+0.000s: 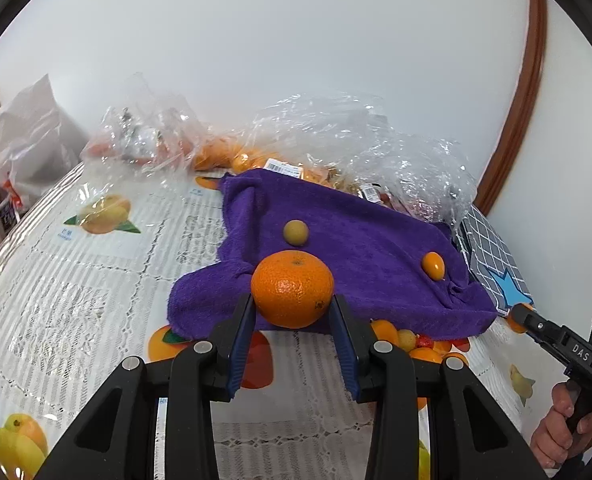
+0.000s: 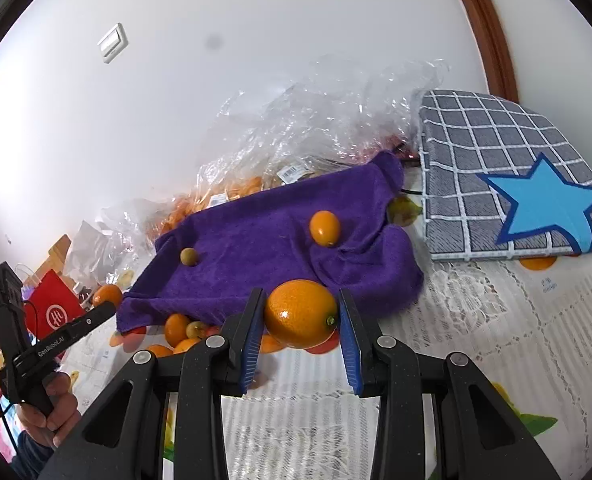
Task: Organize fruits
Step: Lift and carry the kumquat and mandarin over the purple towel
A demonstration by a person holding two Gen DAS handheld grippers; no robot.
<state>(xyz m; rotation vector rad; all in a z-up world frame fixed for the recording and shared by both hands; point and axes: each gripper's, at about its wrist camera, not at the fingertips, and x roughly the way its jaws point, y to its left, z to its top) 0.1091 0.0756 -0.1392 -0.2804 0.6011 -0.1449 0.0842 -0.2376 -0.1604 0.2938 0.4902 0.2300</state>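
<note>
Currently both tongs are loaded. Left tongs (image 1: 293,310): blue pads closed on a large mandarin (image 1: 292,289), held above the near edge of the purple towel (image 1: 356,240). Right tongs (image 2: 301,316): closed on a smaller, glossy oval orange fruit (image 2: 301,314), stem end toward the right pad, held just off the towel's near-right corner. In the left wrist view the right tongs show at the far right edge, gripped by a hand (image 1: 560,432).

Towel, spread on the lace-covered tabletop (image 1: 76,280): two fruits lie on it, well apart. A small yellow-green round fruit (image 1: 295,232) sits just beyond the held mandarin; a kumquat (image 1: 433,265) sits toward the right side.

Near edge of towel: a loose cluster of small fruits (image 2: 184,330), orange with some yellow and red, part tucked under the hem, on the tabletop between the two tongs.

Far side: crumpled clear plastic bags (image 1: 336,128) with more orange fruit inside, barcode labels showing. Right of the towel: a grey checked pad with a blue star (image 2: 516,176).

Progress, by judgement: early. Two pieces laid out, two in hand, and the cluster plus bagged fruit unsorted. Likely next is setting both held fruits down on the towel, spaced apart from the two already there; round fruit may roll on the rumpled cloth.
</note>
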